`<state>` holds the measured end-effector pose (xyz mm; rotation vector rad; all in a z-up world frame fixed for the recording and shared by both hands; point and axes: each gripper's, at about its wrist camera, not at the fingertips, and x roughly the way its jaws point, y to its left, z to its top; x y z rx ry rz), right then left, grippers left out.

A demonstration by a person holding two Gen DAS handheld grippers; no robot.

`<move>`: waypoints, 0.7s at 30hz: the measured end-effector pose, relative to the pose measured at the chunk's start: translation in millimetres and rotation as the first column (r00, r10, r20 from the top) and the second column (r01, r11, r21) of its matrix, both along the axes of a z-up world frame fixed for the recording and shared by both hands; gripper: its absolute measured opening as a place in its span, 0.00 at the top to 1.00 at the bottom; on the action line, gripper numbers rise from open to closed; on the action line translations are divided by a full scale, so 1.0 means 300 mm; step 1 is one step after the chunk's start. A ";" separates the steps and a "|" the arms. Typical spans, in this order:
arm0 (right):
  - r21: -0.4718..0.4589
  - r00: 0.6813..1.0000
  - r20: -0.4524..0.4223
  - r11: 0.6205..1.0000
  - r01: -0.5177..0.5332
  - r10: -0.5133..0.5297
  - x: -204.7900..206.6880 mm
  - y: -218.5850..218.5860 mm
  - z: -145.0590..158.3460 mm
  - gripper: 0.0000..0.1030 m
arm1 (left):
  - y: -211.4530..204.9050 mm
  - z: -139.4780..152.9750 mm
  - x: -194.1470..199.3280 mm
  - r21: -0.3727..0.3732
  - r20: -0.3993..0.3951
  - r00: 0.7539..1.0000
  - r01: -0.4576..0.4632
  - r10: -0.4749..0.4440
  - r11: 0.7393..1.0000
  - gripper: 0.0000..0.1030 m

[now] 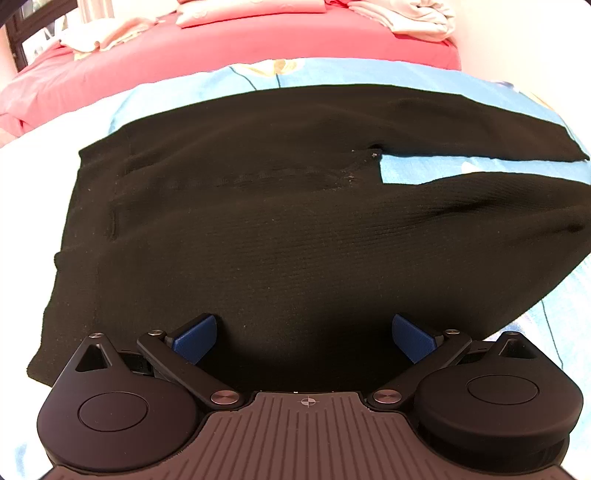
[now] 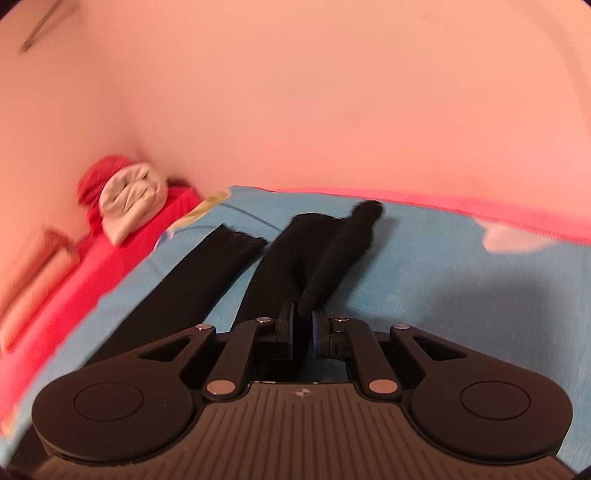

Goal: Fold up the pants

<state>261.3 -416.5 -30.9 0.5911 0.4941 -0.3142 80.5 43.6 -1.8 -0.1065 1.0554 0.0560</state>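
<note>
A: Looking at the pants (image 1: pixel 280 229) — black knit, spread flat on the blue sheet (image 1: pixel 207 86), waistband toward 9 o'clock in the left view, legs running off to 3.

B: L gripper (image 1: pixel 303 338)?

A: Jaws wide apart, nothing between them. Blue pads (image 1: pixel 195 338) hang over the near edge of the pants, at 6 o'clock. Can't tell if they touch the cloth.

B: And the R gripper (image 2: pixel 303 332)?

A: Jaws nearly together, w/ a fold of one pant leg (image 2: pixel 340 258) pinched between them. That bit lifts off the sheet and runs toward 12–1 o'clock from the tips. View's blurred, so edges are soft.

B: Other leg?

A: Lies flat, at approx 10 o'clock from the R gripper, apart from the lifted one, blue sheet showing between.

B: Anything else around?

A: Red bedding (image 1: pixel 240 48) beyond the blue sheet at 12 o'clock, w/ pale crumpled cloth (image 1: pixel 413 18) on it. In the R view, a pale bundle (image 2: pixel 129 203) at 10 o'clock on the red, by the pink wall (image 2: pixel 332 110).
</note>
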 end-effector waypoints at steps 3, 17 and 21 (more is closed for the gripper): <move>-0.048 0.998 -0.014 0.997 0.060 -0.060 -0.035 0.011 0.042 0.43 | 0.019 0.012 -0.017 -0.031 0.005 1.000 0.009 -0.009 0.999 0.00; -0.273 0.632 -0.176 0.579 -0.768 0.755 -0.345 0.622 0.145 0.34 | 0.095 0.032 -0.087 -0.118 0.042 0.999 -0.013 0.018 0.993 0.00; -0.441 0.647 -0.228 0.515 -0.735 0.728 -0.368 0.766 0.122 0.32 | 0.102 0.016 -0.097 -0.111 0.048 0.999 -0.012 0.017 0.994 0.00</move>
